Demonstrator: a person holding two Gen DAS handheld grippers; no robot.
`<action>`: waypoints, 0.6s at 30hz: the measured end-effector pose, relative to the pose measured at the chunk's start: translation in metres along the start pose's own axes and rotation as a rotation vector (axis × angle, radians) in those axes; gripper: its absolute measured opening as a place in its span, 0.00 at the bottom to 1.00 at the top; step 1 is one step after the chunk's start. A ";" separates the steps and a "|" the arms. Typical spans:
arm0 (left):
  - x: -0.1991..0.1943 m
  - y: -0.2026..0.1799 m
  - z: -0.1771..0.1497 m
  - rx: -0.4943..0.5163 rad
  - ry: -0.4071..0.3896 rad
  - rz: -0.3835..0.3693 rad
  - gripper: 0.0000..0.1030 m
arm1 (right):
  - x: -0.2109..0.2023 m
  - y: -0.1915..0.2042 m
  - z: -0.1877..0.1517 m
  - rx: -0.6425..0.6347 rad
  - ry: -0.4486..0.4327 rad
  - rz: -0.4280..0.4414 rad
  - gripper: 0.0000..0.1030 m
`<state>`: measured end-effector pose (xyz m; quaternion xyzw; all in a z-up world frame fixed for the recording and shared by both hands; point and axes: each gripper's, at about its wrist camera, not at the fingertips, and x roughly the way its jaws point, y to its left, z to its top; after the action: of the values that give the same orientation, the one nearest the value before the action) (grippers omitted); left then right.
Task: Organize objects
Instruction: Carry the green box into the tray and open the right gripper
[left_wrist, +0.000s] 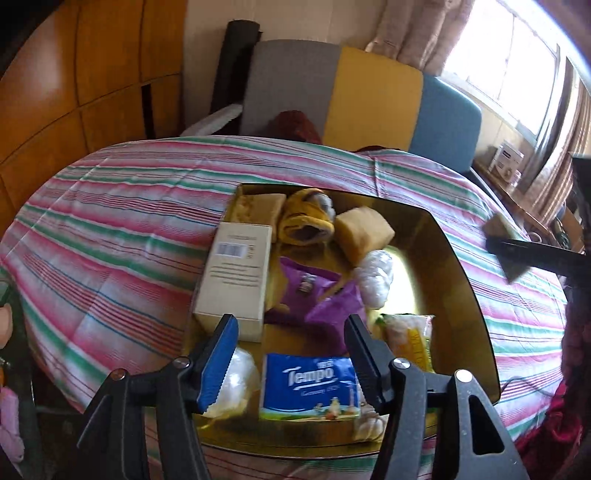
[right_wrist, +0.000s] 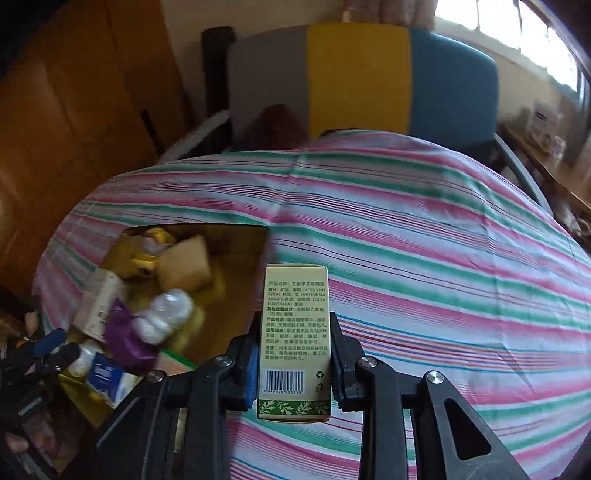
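A gold tray (left_wrist: 436, 254) lies on the striped bedspread (left_wrist: 122, 229). It holds a beige carton (left_wrist: 236, 273), a yellow plush toy (left_wrist: 304, 218), tan foam blocks (left_wrist: 364, 230), a purple packet (left_wrist: 314, 291), a white bottle (left_wrist: 375, 277), a blue Tempo tissue pack (left_wrist: 310, 384) and a yellow packet (left_wrist: 410, 339). My left gripper (left_wrist: 291, 325) hovers open above the tray's near end, its pads touching nothing. My right gripper (right_wrist: 294, 321) is shut on a pale green box (right_wrist: 294, 339) with a barcode, held above the bedspread to the right of the tray (right_wrist: 236, 295).
A grey, yellow and blue headboard (left_wrist: 369, 99) stands behind the bed. Wooden cabinets (left_wrist: 74, 81) rise at the left, and a window (left_wrist: 517, 62) with curtains is at the right. Bare striped bedspread (right_wrist: 443, 258) spreads to the right of the tray.
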<state>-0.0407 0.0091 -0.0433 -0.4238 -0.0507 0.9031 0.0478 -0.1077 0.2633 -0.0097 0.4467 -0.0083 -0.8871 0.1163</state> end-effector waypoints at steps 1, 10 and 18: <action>-0.001 0.002 0.000 -0.005 -0.003 0.006 0.59 | 0.008 0.016 0.002 -0.019 0.008 0.008 0.30; -0.003 0.022 0.000 -0.050 -0.039 0.073 0.63 | 0.103 0.061 0.000 -0.075 0.202 -0.080 0.30; -0.014 0.022 0.007 -0.047 -0.091 0.133 0.71 | 0.102 0.068 -0.011 -0.090 0.177 -0.062 0.57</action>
<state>-0.0386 -0.0147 -0.0312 -0.3859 -0.0459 0.9211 -0.0246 -0.1443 0.1767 -0.0886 0.5178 0.0558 -0.8467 0.1090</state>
